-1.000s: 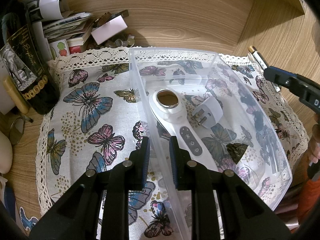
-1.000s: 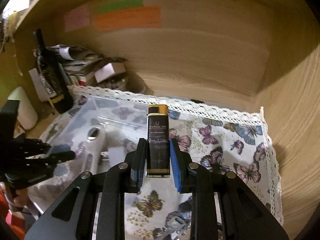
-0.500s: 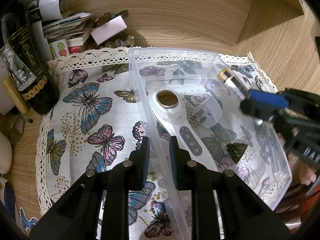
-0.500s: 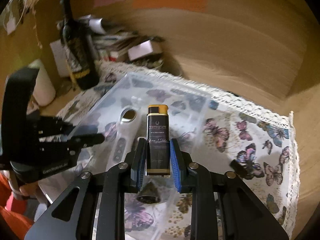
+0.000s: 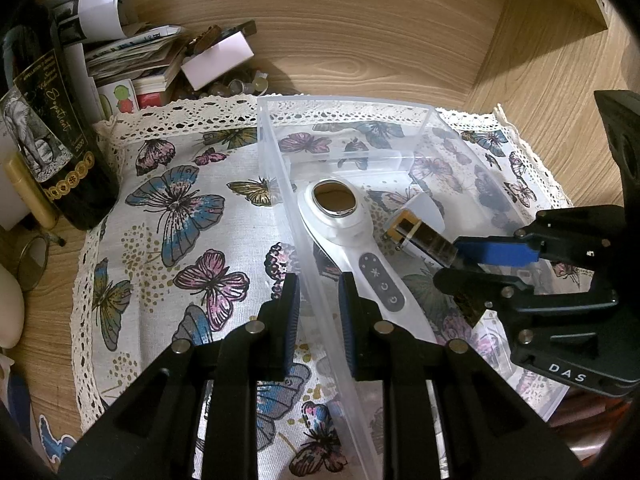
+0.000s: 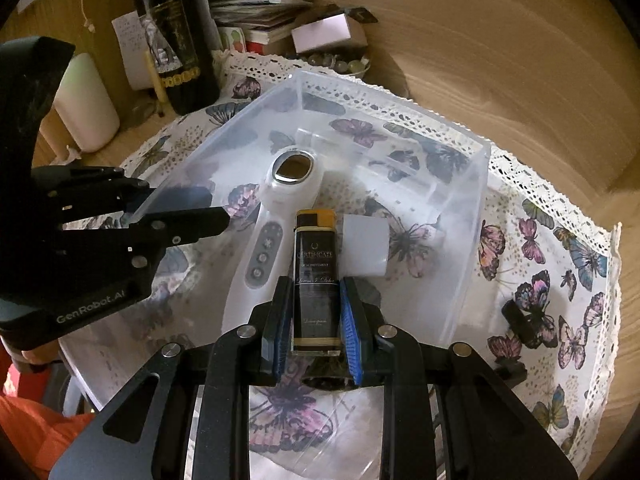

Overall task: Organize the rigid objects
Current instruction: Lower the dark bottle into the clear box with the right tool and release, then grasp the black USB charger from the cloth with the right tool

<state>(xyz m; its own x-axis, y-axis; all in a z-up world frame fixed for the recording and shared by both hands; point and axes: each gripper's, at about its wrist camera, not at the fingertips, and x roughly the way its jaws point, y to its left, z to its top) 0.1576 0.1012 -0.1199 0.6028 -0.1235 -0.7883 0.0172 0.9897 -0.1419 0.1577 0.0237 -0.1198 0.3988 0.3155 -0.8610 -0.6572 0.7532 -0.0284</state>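
Left gripper [image 5: 319,312] clamped on clear bin's [image 5: 280,184] left wall. Right gripper [image 6: 316,320] grips black-and-gold lighter [image 6: 315,276] over bin interior, between white handheld device [image 6: 272,224] and white plug [image 6: 366,246].

Wood-grain bench [image 5: 360,40] carries a lace-edged butterfly cloth [image 5: 180,208], with a clear plastic bin [image 5: 280,168] sitting on it. Off the cloth's left edge: dark wine bottle [image 5: 52,140], a paper and box stack [image 5: 152,60], all directly on the wood.
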